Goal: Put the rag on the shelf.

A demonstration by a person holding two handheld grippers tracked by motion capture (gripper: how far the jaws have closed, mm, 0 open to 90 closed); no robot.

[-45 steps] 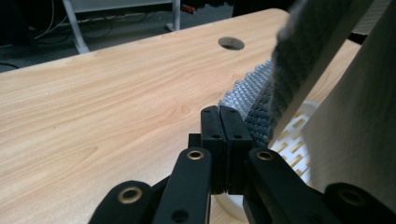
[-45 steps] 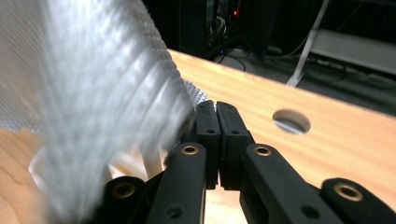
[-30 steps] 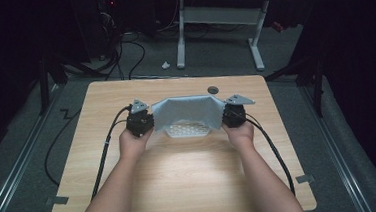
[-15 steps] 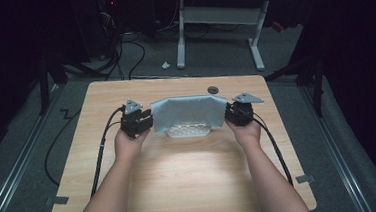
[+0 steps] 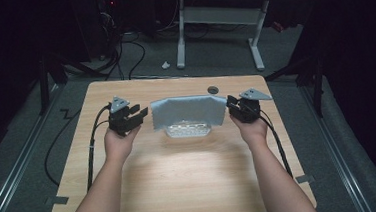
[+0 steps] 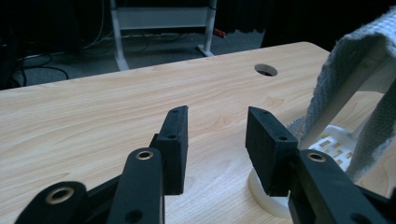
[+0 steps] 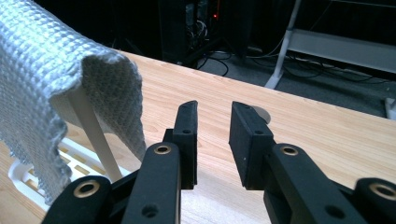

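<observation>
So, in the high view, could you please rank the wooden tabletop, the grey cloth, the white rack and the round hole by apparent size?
1. Wooden tabletop
2. Grey cloth
3. White rack, partly hidden under the cloth, so unsure
4. Round hole

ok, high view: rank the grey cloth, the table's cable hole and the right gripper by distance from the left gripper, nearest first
1. Grey cloth: hanging over the white rack, just beside the left gripper.
2. Cable hole: toward the table's far edge, past the cloth.
3. Right gripper: beyond the cloth's other end.
</observation>
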